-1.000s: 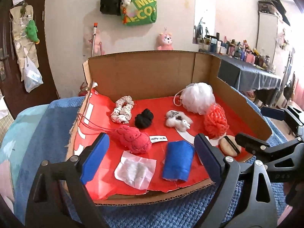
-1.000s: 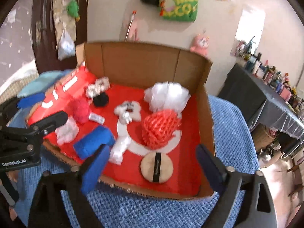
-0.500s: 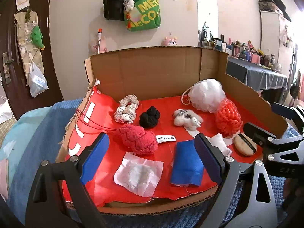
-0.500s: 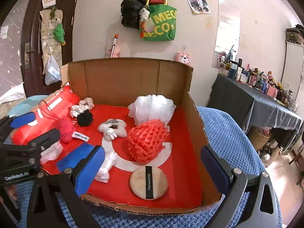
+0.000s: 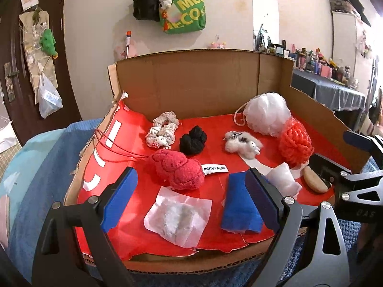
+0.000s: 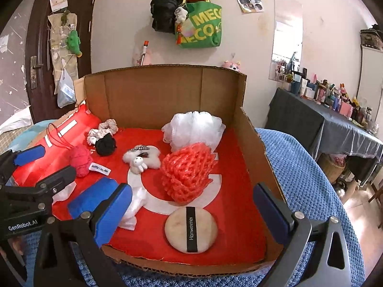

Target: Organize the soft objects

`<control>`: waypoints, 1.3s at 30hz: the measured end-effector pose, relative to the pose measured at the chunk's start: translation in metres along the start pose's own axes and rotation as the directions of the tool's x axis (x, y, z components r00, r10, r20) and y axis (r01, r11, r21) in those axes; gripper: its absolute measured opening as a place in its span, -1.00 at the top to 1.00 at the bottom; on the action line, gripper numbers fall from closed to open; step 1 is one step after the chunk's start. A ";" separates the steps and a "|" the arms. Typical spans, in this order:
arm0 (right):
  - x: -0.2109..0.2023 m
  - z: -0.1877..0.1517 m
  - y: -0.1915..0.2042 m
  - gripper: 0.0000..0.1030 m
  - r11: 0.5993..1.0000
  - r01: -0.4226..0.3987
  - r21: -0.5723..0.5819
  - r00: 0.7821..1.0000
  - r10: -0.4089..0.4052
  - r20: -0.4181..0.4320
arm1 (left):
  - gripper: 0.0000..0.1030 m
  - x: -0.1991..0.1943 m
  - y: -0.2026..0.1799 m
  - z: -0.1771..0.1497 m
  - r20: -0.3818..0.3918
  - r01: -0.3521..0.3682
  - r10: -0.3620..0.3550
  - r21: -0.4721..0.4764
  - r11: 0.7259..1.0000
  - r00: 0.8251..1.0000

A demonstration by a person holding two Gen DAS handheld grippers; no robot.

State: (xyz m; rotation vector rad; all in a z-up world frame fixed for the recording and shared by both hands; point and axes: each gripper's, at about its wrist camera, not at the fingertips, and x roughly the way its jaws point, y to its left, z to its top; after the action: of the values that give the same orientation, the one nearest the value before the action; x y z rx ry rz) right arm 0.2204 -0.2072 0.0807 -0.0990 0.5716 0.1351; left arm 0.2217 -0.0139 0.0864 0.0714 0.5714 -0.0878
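While soft items fill cardboard box (image 6: 253,129), green bag (image 6: 203,28) behind

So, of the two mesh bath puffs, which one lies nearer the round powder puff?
The orange-red mesh puff, just behind the powder puff; the white mesh puff sits farther back by the cardboard wall.

Left gripper (image 5: 190,199) fingers spread, empty, over red plush (image 5: 176,172), blue cloth (image 5: 239,205) (packet (image 5: 178,217) contents unclear).

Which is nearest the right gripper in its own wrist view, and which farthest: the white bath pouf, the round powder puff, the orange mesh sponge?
1. Round powder puff: front of the tray, between the open fingers.
2. Orange mesh sponge: mid-tray.
3. White bath pouf: by the back wall.
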 end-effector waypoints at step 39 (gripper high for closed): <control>0.002 -0.002 0.000 -1.00 1.000 0.000 -0.005 1.000 0.000 -0.009 | -0.78 0.003 0.007 -0.003 -0.014 -0.017 0.017 -0.009 1.000 1.000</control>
State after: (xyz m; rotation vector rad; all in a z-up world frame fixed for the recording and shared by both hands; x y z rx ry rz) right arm 0.2210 -0.2069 0.0775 -0.1048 0.5804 0.1360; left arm 0.2233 -0.0071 0.0825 0.0678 0.5845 -0.0683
